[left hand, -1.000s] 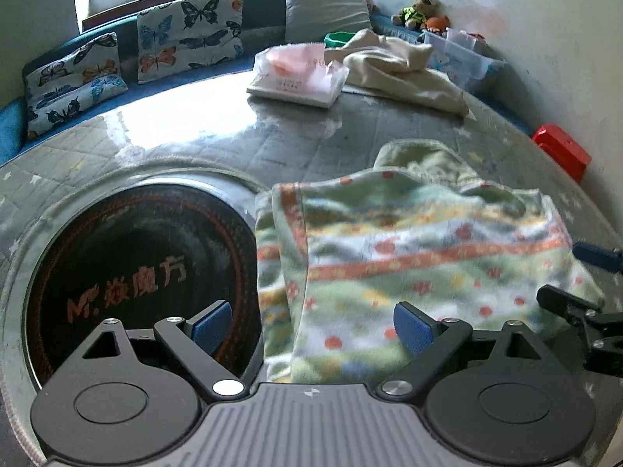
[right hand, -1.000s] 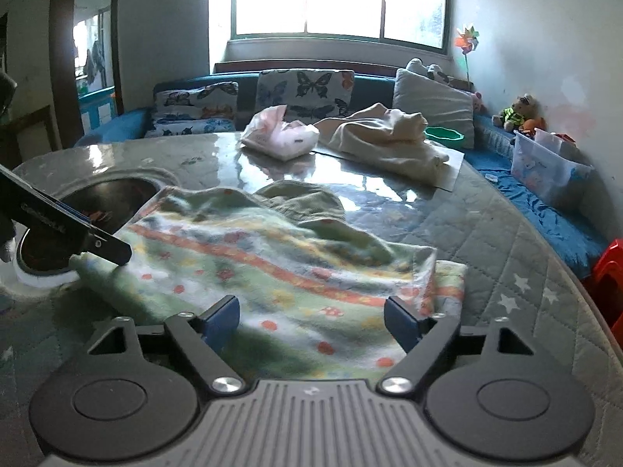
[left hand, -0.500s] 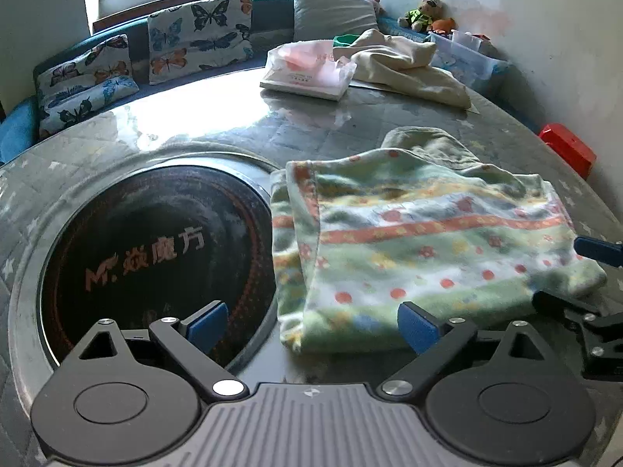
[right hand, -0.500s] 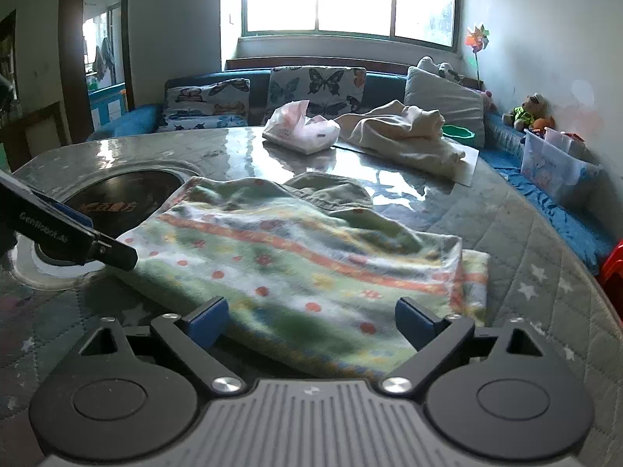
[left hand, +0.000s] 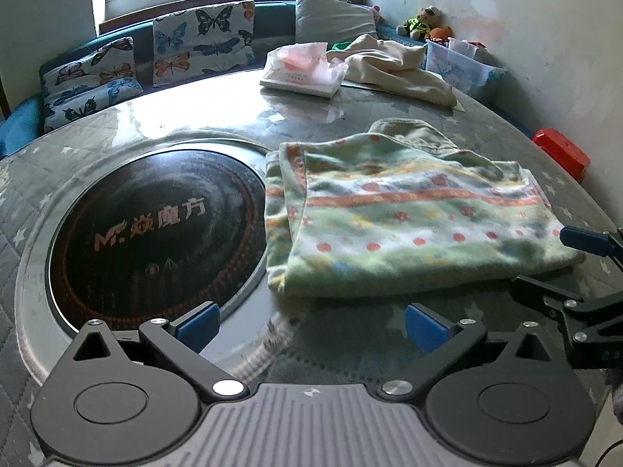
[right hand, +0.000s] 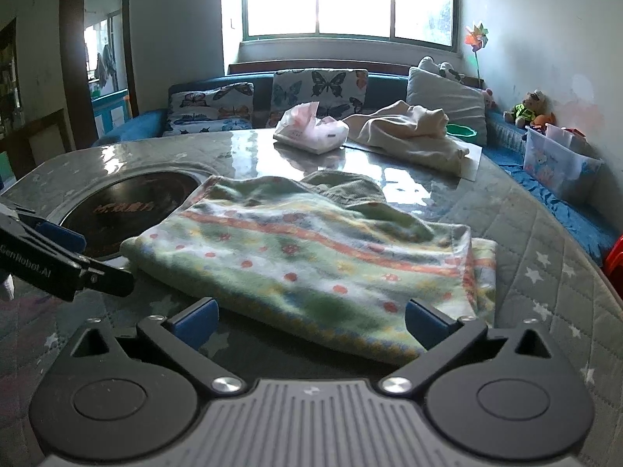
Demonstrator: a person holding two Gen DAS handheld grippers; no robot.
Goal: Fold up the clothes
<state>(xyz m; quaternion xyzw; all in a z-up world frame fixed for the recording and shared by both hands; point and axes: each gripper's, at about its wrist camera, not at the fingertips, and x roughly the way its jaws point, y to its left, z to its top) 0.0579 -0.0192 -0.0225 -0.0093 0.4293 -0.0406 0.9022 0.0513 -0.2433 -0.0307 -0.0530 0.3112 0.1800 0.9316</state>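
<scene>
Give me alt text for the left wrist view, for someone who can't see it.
A folded green patterned cloth lies on a round quilt-covered table, just beyond the open, empty left gripper. A dark round cooktop sits to its left, the open right gripper at its right edge, and a tissue pack and beige garment lie farther back.

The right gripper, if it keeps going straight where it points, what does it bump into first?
Most likely the folded green patterned cloth. Its near edge lies just ahead of the open right gripper on the table. Depth is hard to judge.
</scene>
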